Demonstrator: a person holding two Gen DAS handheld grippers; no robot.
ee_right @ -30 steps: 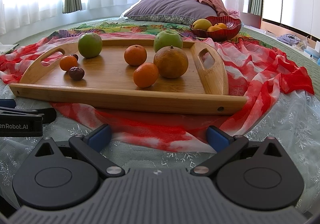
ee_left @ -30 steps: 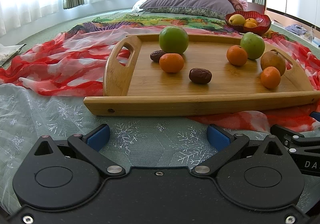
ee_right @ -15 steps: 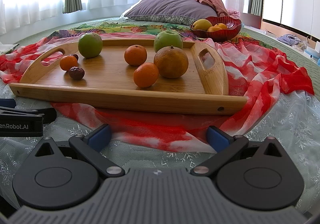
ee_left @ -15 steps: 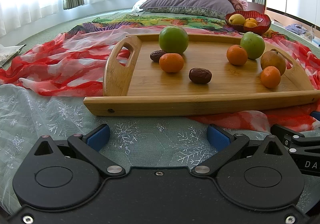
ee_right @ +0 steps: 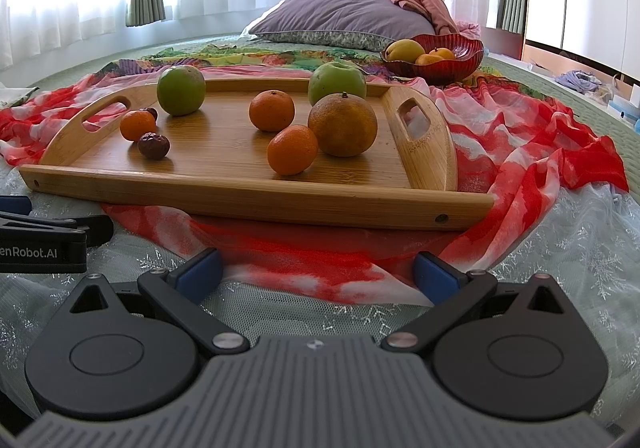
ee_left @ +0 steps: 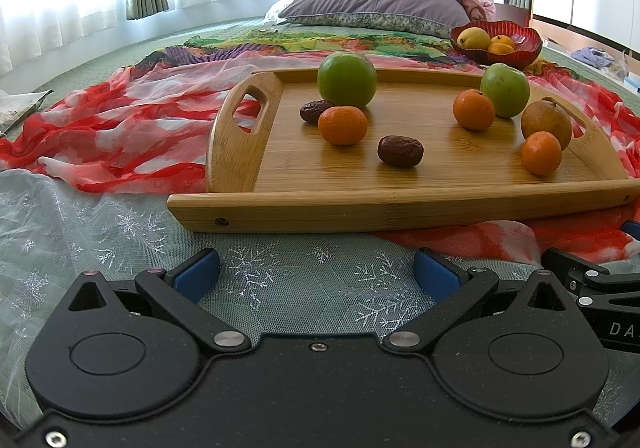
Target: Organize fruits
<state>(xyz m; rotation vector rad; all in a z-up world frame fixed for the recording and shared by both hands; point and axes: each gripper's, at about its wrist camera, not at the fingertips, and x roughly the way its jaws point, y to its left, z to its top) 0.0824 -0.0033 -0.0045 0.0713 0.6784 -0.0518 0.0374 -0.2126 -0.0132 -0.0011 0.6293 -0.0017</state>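
Observation:
A wooden tray [ee_left: 360, 204] [ee_right: 240, 196] lies on a red scarf on the bed. On it are two green apples [ee_left: 346, 79] [ee_right: 337, 80], three small oranges [ee_left: 342, 125] [ee_right: 292, 149] [ee_right: 271, 110], a large brownish orange [ee_right: 342, 125] and two dark dates [ee_left: 400, 151] [ee_left: 316, 111]. A red bowl [ee_left: 516, 44] [ee_right: 456, 56] with yellow and orange fruit stands beyond the tray. My left gripper [ee_left: 316, 272] is open and empty, low in front of the tray. My right gripper [ee_right: 318, 272] is open and empty, also in front of the tray.
A purple pillow [ee_left: 376, 4] and pink cloth lie at the back. White lace netting [ee_left: 80, 224] covers the near bed. A newspaper [ee_left: 16, 108] lies far left. Each gripper shows at the other view's edge: the right one [ee_left: 600, 288], the left one [ee_right: 44, 236].

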